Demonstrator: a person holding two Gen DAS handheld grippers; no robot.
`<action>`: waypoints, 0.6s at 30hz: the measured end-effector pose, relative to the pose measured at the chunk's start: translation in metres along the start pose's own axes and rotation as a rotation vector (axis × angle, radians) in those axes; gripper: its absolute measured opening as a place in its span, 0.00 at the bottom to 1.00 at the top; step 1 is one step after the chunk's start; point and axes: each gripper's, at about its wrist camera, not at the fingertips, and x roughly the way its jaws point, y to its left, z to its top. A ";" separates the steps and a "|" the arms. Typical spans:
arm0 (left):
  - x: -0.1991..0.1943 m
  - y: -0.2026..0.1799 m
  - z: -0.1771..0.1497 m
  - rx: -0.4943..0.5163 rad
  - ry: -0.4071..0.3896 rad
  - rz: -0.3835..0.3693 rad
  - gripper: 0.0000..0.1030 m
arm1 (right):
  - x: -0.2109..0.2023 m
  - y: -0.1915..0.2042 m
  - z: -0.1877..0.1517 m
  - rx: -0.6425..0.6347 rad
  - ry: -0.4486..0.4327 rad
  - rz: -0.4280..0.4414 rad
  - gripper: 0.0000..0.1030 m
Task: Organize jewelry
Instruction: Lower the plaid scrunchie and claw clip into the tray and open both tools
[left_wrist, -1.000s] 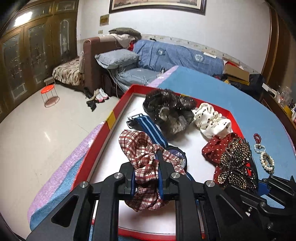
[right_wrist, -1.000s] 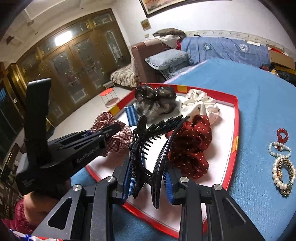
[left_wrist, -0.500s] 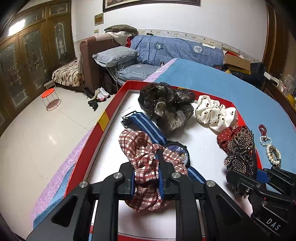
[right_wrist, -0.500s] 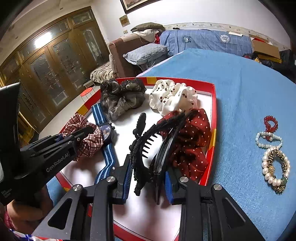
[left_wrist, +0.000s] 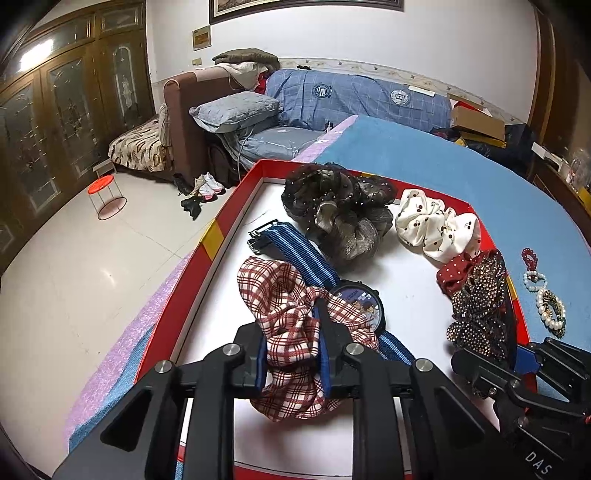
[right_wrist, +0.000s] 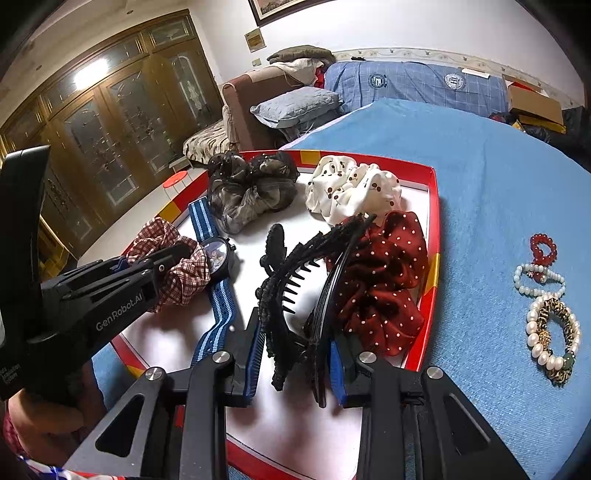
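A: How full is the red tray (left_wrist: 221, 236) by now?

B: Fairly full. A dark mesh scrunchie (left_wrist: 334, 210) and a cream cherry-print scrunchie (left_wrist: 436, 229) lie at its far end, a red dotted scrunchie (right_wrist: 384, 280) sits along the right wall, and a blue-strapped watch (left_wrist: 360, 301) runs down the middle of the white floor.

A: And the two grippers?

B: Both are loaded. The left gripper (left_wrist: 291, 354) is pinching a plaid scrunchie (left_wrist: 284, 306), which rests low in the near part of the tray, touching the watch. Its jaws have just been opening a little, though the cloth is between the pads and looks gripped — likely the start of a release. The right gripper (right_wrist: 297, 354) is clamped on a black rhinestone hair claw (right_wrist: 295, 291), held just above the tray beside the red dotted scrunchie.

A: What is left, then?

B: Those two pieces have to be let go inside the tray. Beyond that, three bracelets are outside on the blue cloth (right_wrist: 480, 184), right of the tray: a red bead bracelet (right_wrist: 543, 249), a small pearl bracelet (right_wrist: 537, 278) and a large pearl bracelet (right_wrist: 552, 339). So the task seems well past halfway — not finished.
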 end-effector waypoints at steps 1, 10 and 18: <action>0.000 0.000 0.000 0.002 0.000 0.003 0.20 | 0.000 0.001 0.000 -0.002 0.000 0.000 0.33; -0.001 -0.001 0.000 0.001 -0.002 0.011 0.20 | -0.001 0.002 -0.002 -0.007 0.001 0.000 0.34; -0.002 0.000 -0.001 -0.001 -0.004 0.022 0.25 | -0.001 0.004 -0.001 -0.003 0.007 0.008 0.35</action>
